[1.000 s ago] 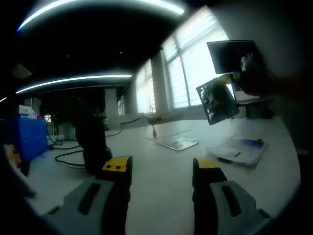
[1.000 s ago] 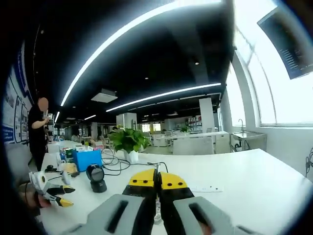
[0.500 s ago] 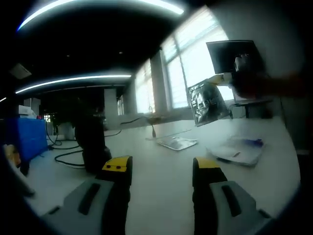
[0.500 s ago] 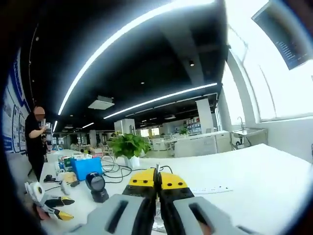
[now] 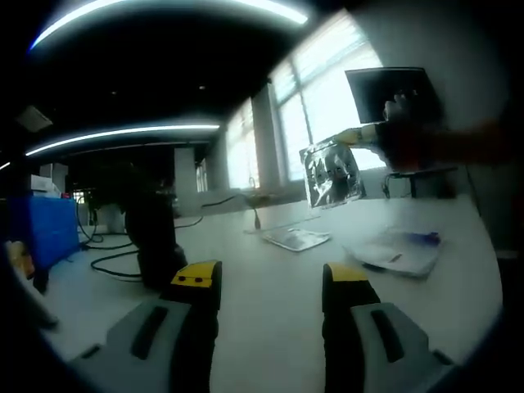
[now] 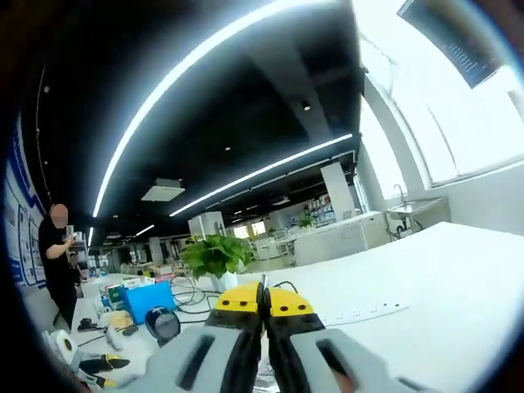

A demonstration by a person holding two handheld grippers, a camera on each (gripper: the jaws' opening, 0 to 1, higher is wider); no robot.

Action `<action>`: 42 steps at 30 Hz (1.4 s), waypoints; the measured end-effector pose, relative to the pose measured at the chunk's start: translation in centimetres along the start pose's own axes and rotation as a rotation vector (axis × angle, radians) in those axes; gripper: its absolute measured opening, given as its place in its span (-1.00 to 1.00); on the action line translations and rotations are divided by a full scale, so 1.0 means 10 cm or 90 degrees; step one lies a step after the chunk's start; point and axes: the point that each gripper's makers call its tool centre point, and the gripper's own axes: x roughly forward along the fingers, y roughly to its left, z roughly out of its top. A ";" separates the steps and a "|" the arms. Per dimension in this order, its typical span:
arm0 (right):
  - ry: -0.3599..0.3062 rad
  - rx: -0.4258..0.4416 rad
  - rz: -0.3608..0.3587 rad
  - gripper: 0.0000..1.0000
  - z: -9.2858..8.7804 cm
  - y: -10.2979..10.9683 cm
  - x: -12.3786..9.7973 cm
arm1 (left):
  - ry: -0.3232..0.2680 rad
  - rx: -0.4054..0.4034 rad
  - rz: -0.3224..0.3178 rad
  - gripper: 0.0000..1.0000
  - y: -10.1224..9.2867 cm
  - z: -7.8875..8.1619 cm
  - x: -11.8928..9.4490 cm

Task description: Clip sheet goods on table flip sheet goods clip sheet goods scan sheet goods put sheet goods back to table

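Holding pouch (image 5: 332, 173) w/ right gripper (image 6: 264, 301).

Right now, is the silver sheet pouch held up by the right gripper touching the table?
Apart. In the left gripper view the silver pouch hangs from the right gripper, with the window and the white table showing beneath its lower edge.

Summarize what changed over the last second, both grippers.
The right gripper carried the silvery sheet pack leftward across the left gripper view, turning it, and tipped upward. It stays shut on the pack. The left gripper stayed open and still over the table.
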 end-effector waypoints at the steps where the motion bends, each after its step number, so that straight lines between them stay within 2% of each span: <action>1: -0.001 0.003 -0.002 -1.00 -0.01 0.00 0.02 | 0.000 0.000 0.000 -0.16 0.00 0.00 0.00; 17: -0.016 0.008 -0.008 -1.00 -0.07 0.19 0.28 | 0.003 0.001 0.000 -0.17 0.00 -0.01 0.00; 27: -0.023 -0.001 -0.048 -1.00 -0.17 0.13 0.45 | 0.002 0.002 -0.005 -0.17 -0.02 -0.01 0.00; 35: -0.010 -0.033 -0.058 -1.00 -0.33 0.24 0.58 | 0.003 0.000 -0.005 -0.17 -0.01 -0.01 0.00; 42: -0.007 -0.033 -0.067 -1.00 -0.35 0.28 0.67 | -0.001 -0.003 -0.013 -0.17 -0.03 0.00 0.00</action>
